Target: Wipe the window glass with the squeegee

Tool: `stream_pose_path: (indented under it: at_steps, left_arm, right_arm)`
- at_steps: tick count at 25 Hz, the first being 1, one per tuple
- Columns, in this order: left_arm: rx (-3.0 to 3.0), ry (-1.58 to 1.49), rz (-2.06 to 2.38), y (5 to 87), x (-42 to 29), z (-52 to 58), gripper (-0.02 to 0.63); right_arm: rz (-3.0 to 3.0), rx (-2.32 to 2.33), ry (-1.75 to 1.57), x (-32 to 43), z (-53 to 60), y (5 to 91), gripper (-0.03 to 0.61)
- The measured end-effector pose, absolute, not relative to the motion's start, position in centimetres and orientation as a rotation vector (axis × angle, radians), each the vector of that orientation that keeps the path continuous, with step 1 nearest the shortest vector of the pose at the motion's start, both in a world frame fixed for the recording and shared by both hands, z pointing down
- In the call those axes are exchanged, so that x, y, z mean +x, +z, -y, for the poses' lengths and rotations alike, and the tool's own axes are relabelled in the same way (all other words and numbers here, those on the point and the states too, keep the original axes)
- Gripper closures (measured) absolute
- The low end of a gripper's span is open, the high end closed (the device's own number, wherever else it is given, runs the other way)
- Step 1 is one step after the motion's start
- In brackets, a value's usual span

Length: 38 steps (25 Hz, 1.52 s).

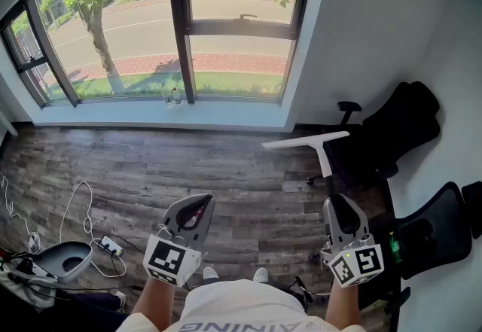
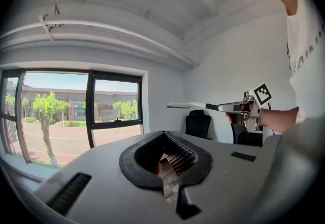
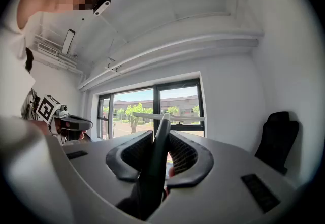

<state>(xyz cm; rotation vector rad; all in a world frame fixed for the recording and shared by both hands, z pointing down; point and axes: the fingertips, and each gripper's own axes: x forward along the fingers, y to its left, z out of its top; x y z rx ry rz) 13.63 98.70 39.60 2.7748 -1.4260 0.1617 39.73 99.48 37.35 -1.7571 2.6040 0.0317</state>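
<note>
Approach to the glass, shown from the head view. The right hand-held gripper (image 1: 337, 204) is clamped on the dark handle of the squeegee (image 1: 305, 141). Its white blade stands crosswise above the wooden floor (image 1: 151, 172), well short of the window (image 1: 233, 52) on the far wall. The right gripper view shows the handle held between both jaws, with the blade seen across the panes beyond. The left hand-held gripper (image 1: 200, 206) is low at near left, its jaws drawn together on nothing. The blade is not yet on the glass, so wiping appears still to come. To do the step well, the blade likely needs carrying forward to the top of one pane and its whole edge set flat against the glass. It would then be drawn down in one even stroke under steady pressure, since a tilted blade would probably skip or streak. The dark frame bar (image 1: 179, 22) divides the panes, so each is best taken separately. The black chairs (image 1: 392, 127) at right and the power strip (image 1: 111, 246) at near left flank the walking path
</note>
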Motion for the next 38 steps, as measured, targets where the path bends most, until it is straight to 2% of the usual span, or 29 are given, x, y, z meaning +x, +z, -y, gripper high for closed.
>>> stream_pose_path:
  at_steps: [16,28,38]
  left_arm:
    - [2.758,0.134,1.316,40.6,14.6,-99.2,0.597]
    - [2.802,0.175,1.278,41.1,23.3,-100.9,0.597]
    - [2.687,0.247,1.474,41.7,24.2,-102.1,0.597]
  right_arm:
    - [-2.546,-1.806,-0.019,41.5,-100.3,37.7,0.479]
    - [-2.546,-1.766,-0.047,49.6,-101.2,37.9,0.479]
    - [-2.65,-1.574,-0.164,50.7,-98.7,40.8,0.479]
